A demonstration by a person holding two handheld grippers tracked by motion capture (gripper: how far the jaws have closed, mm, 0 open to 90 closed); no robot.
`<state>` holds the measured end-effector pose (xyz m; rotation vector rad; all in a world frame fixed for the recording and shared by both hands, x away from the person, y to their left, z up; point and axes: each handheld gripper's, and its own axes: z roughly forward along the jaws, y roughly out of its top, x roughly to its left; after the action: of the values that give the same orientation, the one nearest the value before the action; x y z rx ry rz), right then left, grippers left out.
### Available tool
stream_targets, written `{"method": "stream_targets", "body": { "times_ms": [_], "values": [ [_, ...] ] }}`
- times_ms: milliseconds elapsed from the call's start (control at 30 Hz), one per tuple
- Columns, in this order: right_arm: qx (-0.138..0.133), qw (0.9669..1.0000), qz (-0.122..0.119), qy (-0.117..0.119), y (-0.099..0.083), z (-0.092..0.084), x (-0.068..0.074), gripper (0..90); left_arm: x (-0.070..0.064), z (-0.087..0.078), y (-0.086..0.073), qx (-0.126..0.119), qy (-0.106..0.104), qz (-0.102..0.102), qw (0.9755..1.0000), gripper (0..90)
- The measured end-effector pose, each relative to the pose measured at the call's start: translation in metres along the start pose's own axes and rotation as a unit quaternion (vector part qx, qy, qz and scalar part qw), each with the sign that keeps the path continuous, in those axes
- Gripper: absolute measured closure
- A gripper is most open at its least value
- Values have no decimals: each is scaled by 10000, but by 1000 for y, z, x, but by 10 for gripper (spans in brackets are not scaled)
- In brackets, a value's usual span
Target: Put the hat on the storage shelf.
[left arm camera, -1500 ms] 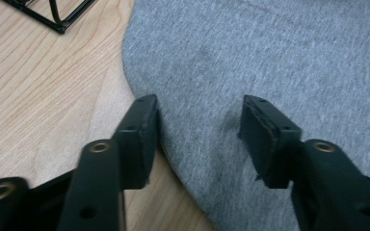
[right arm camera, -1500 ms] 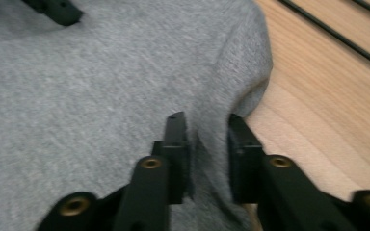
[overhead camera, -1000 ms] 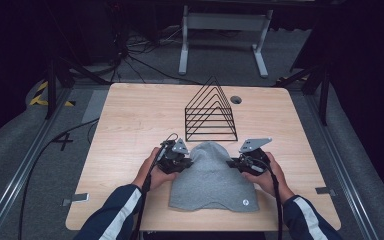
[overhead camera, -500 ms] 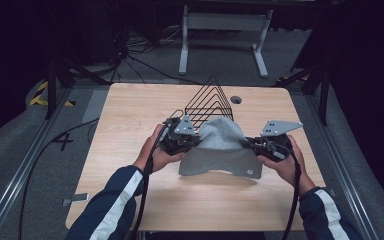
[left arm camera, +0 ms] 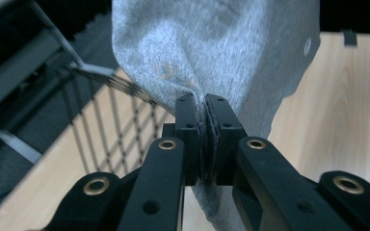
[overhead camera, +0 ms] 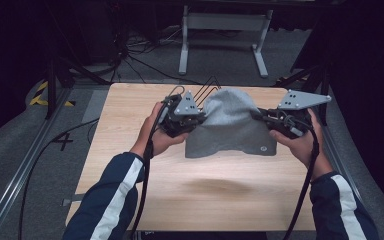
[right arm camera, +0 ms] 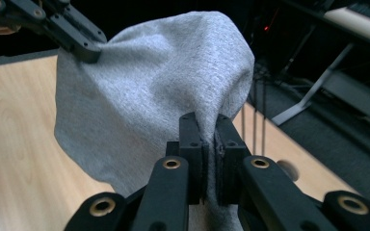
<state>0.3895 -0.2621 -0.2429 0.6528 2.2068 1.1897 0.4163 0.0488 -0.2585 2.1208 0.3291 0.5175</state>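
- Left gripper [overhead camera: 196,121] was clamped on a thin pinch of the grey beanie [overhead camera: 230,125], held in the air above the table [overhead camera: 130,125]; that edge could have slipped free.
- Wire rack [overhead camera: 207,86] stood just behind; the hanging cloth could have snagged it.
- Right gripper [overhead camera: 261,116] was likewise clamped on the beanie's opposite edge; pulling apart risked tearing loose.

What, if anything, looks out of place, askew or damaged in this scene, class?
Nothing stands out. The grey beanie hangs above the wooden table, pinched at opposite edges by the left gripper and the right gripper, in front of the black wire rack. A faint orange-tinged patch shows near the left grip, too unclear to call a stain.
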Motion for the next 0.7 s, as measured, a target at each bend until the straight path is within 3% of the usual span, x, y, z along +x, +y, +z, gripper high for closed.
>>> {"method": "stream_targets", "body": {
  "times_ms": [200, 367, 700],
  "values": [
    [-236, 9997, 41, -107, 25, -6, -14, 850, 18, -12, 26, -136, 224, 71, 9996, 849],
    [-477, 9983, 21, -332, 51, -6, -29, 850, 37, -22, 48, -267, 479, 146, 9984, 848],
    [-624, 9967, -10, -514, 75, 22, -47, 851, 75, -15, 53, -286, 817, -224, 9960, 849]
  ]
}}
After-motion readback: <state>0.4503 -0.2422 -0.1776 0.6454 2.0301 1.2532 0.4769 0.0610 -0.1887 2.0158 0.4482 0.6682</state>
